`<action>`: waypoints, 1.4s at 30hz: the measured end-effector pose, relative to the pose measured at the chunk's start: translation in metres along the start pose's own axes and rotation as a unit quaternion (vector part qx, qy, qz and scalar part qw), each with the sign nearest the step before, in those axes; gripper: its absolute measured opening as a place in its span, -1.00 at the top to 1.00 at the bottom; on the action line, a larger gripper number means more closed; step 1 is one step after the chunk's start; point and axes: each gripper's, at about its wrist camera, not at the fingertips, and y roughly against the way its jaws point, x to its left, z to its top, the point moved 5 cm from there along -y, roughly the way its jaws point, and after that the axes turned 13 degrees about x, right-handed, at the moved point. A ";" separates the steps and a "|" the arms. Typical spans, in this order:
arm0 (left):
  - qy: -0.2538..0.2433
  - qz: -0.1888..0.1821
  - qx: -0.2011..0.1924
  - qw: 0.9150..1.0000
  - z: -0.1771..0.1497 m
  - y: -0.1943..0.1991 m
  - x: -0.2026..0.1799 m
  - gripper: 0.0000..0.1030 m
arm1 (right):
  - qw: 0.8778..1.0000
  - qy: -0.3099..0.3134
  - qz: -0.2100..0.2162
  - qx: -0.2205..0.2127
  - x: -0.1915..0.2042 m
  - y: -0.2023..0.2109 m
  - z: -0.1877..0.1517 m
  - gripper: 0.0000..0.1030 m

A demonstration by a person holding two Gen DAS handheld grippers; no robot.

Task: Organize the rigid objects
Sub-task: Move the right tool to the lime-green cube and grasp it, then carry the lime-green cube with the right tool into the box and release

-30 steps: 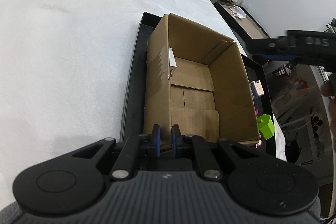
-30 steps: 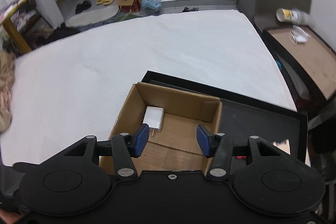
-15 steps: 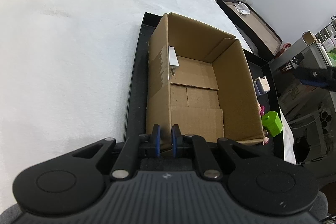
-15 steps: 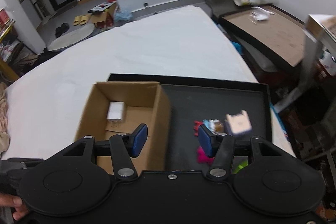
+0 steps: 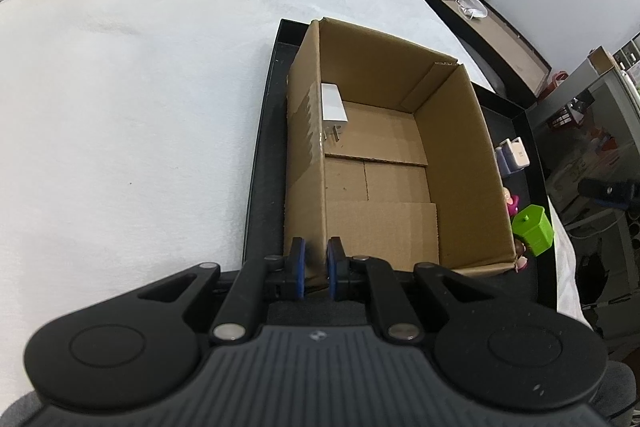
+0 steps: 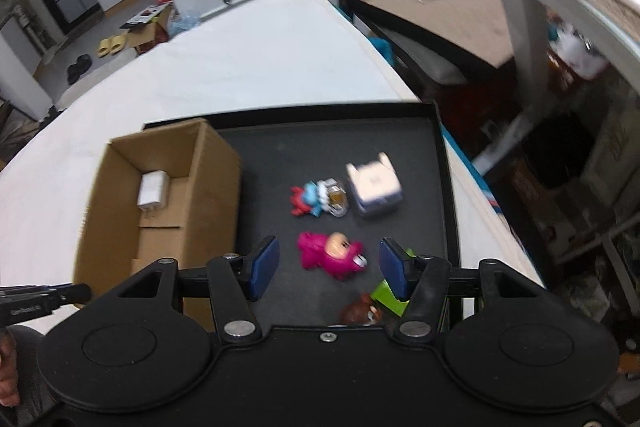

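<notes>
Right gripper [image 6: 327,269], jaws wide and empty, hovers over the black tray [image 6: 439,163] with the pink figure [image 6: 330,255] dead ahead between its pads, long axis running 10-to-4 o'clock; left gripper [image 5: 316,269] pinches the cardboard box [image 5: 306,131] wall.

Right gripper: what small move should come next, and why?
Probably lower the open right gripper onto the pink figure, which lies between its fingers on the black tray. The cardboard box, pinched at its wall by the left gripper, holds only a white charger.
</notes>
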 end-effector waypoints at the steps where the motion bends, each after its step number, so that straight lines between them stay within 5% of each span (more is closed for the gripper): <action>1: -0.001 0.002 0.001 1.000 0.000 -0.001 0.000 0.79 | 1.000 -0.005 -0.002 0.003 -0.005 -0.004 -0.003 -0.08; 24: 0.000 0.042 0.009 0.999 0.002 -0.007 -0.009 0.79 | 0.988 -0.147 -0.025 0.039 -0.066 -0.082 -0.022 -0.20; 30: 0.003 0.047 0.009 0.999 0.001 -0.007 -0.009 0.79 | 0.988 -0.146 -0.035 0.047 -0.071 -0.096 -0.023 -0.06; 42: 0.003 0.045 0.008 0.999 0.001 -0.006 -0.008 0.79 | 0.993 -0.111 -0.032 0.010 -0.049 -0.059 -0.011 -0.05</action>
